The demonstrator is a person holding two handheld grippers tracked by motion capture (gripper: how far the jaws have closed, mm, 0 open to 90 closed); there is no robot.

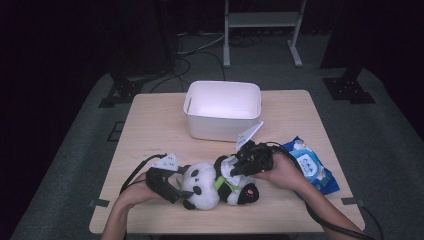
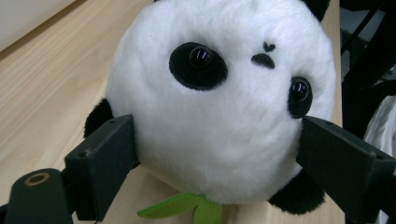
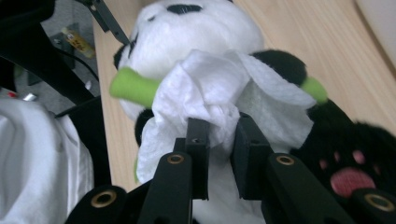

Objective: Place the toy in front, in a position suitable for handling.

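Two grippers are working: the left gripper (image 1: pixel 172 187) is hugging the panda (image 1: pixel 202 185) still, and the right gripper (image 3: pixel 218 140) is pinching the wipe (image 3: pixel 210 98); rub softly.

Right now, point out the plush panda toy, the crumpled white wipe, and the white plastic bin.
plush panda toy (image 2: pixel 224 116), left gripper view, on its white face.
crumpled white wipe (image 3: pixel 210 88), right gripper view, on its bunched middle.
white plastic bin (image 1: pixel 220 127), high view, on its front wall.
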